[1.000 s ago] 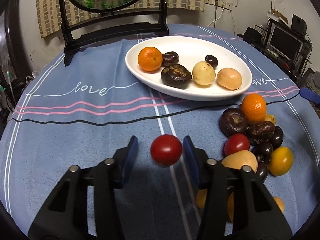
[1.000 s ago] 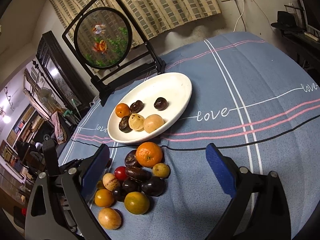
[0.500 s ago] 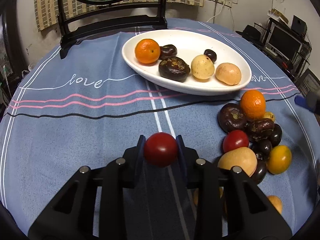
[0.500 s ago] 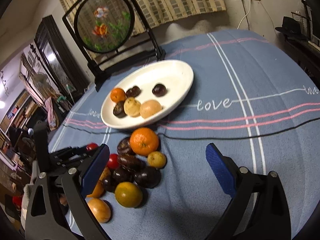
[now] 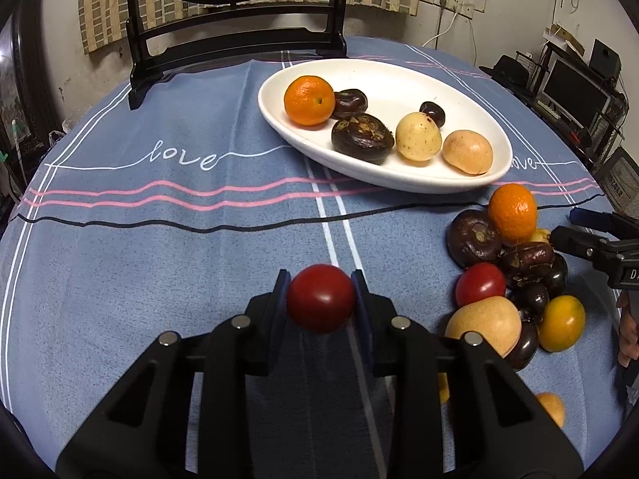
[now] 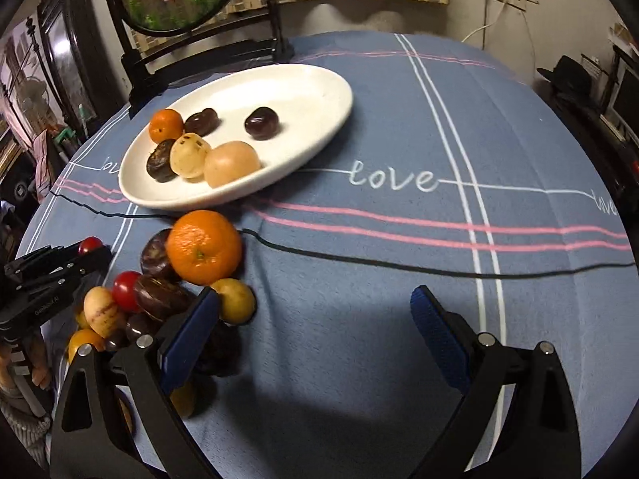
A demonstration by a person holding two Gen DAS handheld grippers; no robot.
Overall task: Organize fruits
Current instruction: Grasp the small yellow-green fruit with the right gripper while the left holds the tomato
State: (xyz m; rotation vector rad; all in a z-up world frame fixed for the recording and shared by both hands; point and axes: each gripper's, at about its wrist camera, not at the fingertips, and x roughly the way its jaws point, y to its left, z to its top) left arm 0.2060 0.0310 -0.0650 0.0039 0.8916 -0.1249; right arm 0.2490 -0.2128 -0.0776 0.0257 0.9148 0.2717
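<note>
My left gripper (image 5: 320, 297) is shut on a red tomato (image 5: 321, 298) and holds it above the blue cloth, in front of the white oval plate (image 5: 471, 181). The plate holds an orange (image 5: 309, 94), dark water chestnuts (image 5: 361, 137) and two pale fruits. A pile of loose fruit (image 5: 515, 279) lies to the right of the tomato. My right gripper (image 6: 315, 319) is open and empty; its left finger is beside the pile, near a large orange (image 6: 203, 246) and a small yellow fruit (image 6: 235, 299). The left gripper with the tomato (image 6: 90, 245) shows at the far left of the right wrist view.
A black stand with a round embroidered screen (image 5: 235, 32) stands behind the plate. The round table's edge curves away on the right, with a desk and monitor (image 5: 575, 92) beyond it. The right gripper's finger (image 5: 591, 239) shows at the right edge of the left wrist view.
My left gripper closed on the red tomato and lifted it off the cloth. My right gripper moved down and left toward the fruit pile, still open.
</note>
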